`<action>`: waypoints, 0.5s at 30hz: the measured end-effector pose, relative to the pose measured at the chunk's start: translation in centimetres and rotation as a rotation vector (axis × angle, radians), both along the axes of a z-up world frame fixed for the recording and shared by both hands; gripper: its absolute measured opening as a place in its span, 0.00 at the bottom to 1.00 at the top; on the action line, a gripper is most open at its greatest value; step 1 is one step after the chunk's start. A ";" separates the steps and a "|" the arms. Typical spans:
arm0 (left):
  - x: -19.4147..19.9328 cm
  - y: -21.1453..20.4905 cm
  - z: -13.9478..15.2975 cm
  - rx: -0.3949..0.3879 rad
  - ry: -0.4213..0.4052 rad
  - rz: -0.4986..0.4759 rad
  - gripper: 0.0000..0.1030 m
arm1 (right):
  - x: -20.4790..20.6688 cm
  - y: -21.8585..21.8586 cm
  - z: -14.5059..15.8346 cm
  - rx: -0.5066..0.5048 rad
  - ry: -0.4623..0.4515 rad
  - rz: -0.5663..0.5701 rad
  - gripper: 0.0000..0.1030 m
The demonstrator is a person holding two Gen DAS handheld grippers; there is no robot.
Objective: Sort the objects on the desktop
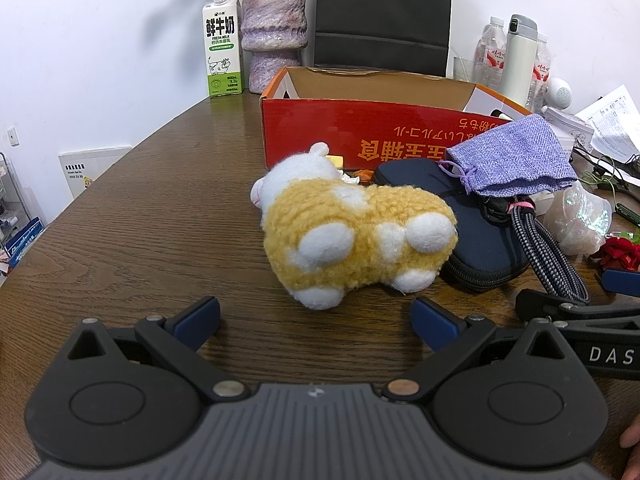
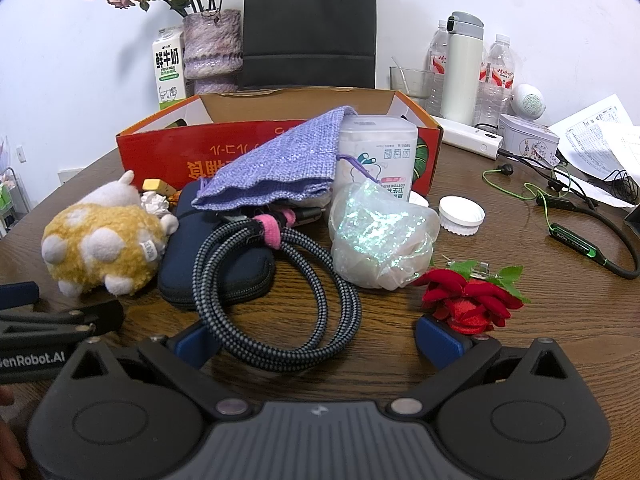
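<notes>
A yellow and white plush toy lies on its side on the wooden table, just ahead of my open left gripper, which holds nothing. Beside the toy lies a dark blue zip case with a braided cable coil and a purple cloth pouch on it. My right gripper stands open over the near loop of the cable. A red fabric rose lies by its right finger. An open red cardboard box stands behind.
A shiny plastic bag, a cotton swab box, white lids and a green-trimmed neckband earphone lie to the right. At the back stand a milk carton, a vase, a black bag, bottles and papers.
</notes>
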State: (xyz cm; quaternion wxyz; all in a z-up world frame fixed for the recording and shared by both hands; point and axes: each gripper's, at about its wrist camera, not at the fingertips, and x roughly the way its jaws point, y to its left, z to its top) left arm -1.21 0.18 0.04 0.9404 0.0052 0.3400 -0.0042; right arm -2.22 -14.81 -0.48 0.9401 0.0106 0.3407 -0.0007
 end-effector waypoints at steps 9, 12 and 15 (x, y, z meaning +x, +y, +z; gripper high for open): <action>0.0 0.0 -0.1 0.002 -0.003 -0.009 1.00 | -0.5 -0.1 0.1 -0.003 0.009 0.044 1.00; -1.5 0.0 0.8 -0.008 -0.015 -0.093 1.00 | -1.4 -0.5 0.7 0.008 0.046 0.100 1.00; -3.9 0.5 3.2 -0.037 -0.136 -0.124 1.00 | -4.0 -2.1 1.6 0.041 -0.014 0.129 0.99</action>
